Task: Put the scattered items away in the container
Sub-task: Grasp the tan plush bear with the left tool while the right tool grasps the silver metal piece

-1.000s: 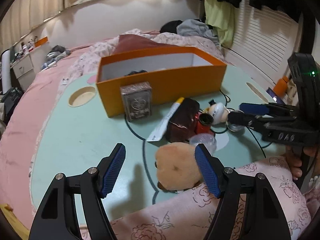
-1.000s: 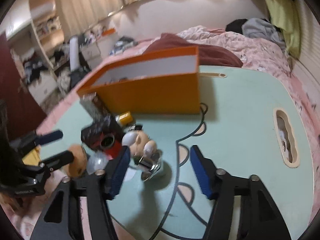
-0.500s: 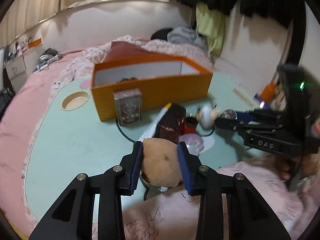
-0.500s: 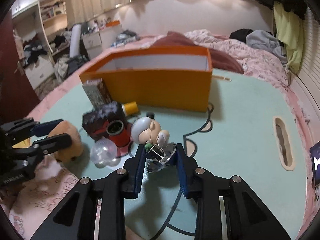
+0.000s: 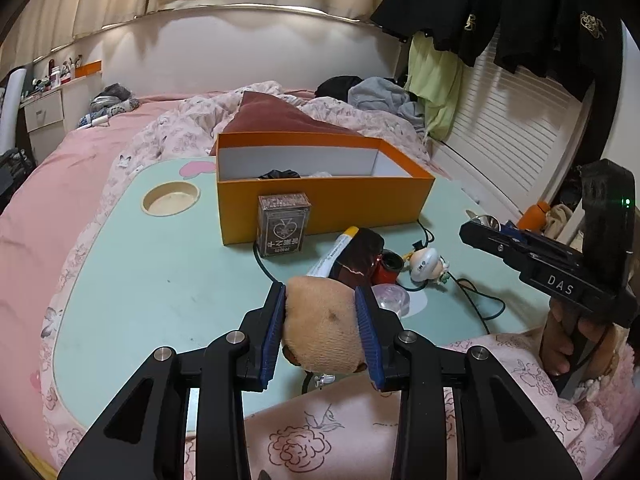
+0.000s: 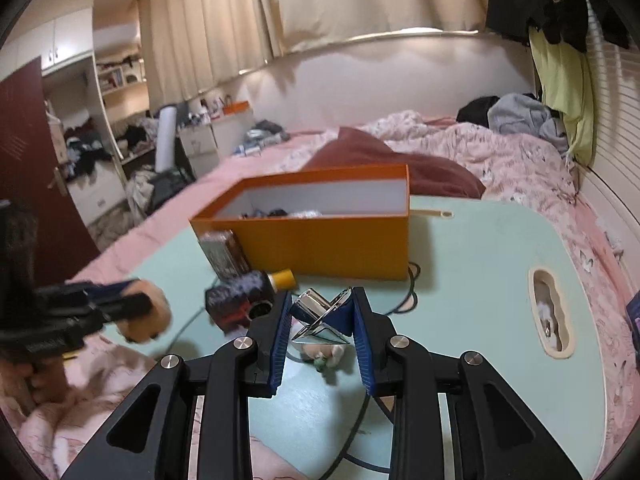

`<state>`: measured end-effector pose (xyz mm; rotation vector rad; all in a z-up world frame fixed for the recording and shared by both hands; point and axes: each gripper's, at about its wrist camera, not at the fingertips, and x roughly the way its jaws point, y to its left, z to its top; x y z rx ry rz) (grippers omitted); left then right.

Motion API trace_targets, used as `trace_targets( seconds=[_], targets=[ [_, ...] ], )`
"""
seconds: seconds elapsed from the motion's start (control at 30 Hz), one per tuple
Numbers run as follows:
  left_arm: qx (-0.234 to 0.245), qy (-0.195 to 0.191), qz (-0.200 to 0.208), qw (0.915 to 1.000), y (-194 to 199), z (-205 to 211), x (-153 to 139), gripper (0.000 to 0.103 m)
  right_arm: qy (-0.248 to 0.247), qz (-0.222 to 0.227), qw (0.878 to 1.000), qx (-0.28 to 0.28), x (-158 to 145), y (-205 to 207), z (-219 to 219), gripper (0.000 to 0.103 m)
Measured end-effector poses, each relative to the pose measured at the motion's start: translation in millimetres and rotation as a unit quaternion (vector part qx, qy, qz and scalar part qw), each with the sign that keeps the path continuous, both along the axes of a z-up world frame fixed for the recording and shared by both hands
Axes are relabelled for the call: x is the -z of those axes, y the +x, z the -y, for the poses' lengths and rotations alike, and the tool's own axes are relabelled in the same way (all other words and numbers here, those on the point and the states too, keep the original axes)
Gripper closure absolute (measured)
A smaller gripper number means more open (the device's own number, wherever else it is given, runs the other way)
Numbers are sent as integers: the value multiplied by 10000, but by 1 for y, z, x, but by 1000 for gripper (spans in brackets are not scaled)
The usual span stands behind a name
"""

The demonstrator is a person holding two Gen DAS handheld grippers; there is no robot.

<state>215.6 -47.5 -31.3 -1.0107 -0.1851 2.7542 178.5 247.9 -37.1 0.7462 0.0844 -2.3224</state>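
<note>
My left gripper (image 5: 321, 332) is shut on a tan plush toy (image 5: 324, 332) and holds it above the near edge of the mint lap table (image 5: 160, 280). My right gripper (image 6: 320, 330) is shut on a shiny silver metal object (image 6: 320, 320), lifted above the table (image 6: 480, 280). The open orange box (image 5: 320, 200) stands at the back of the table with a few small items inside; it also shows in the right wrist view (image 6: 320, 240). On the table lie a card pack (image 5: 284, 230), a tube (image 5: 334, 252), a dark red box (image 5: 358, 256), a small figurine (image 5: 426, 264) and a clear dome (image 5: 390, 298).
A black cable (image 5: 472, 300) runs across the table. A round cup hole (image 5: 171, 199) is at the table's back left and an oval slot (image 6: 550, 312) at its right. Pink bedding (image 5: 60, 184) surrounds the table; clothes hang at the right.
Both grippers closed from open: the left on the plush toy, the right on the silver object. Both have since lifted their objects off the table.
</note>
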Motion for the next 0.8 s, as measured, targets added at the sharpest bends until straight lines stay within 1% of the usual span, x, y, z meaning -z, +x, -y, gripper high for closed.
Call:
trace_targets(
  seconds=[0.23,0.3,0.37,0.5,0.6,0.8],
  targets=[
    [-101,-4,-105,9999,2,1,-1,66,202,0,9998,47,5,1,9,75],
    [-237,-62,-172,9996,2,1,0,66,276,-70,9995,153,6,3,9,75],
    [-450,-222,-278,9984,4,-1,2,66,404,-145,9986,320,7,5,11,75],
    [-506,-234,-187,9983,2,-1,10,66,677,-152,9960,554,15,6,18,75],
    [-562,-263,-79,9980,-1,1,15,66,731,-176,9956,554,16,7,18,75],
    [-579,-221,-60,9981,-1,3,18,66,864,-359,9941,541,16,12,23,75]
  ],
)
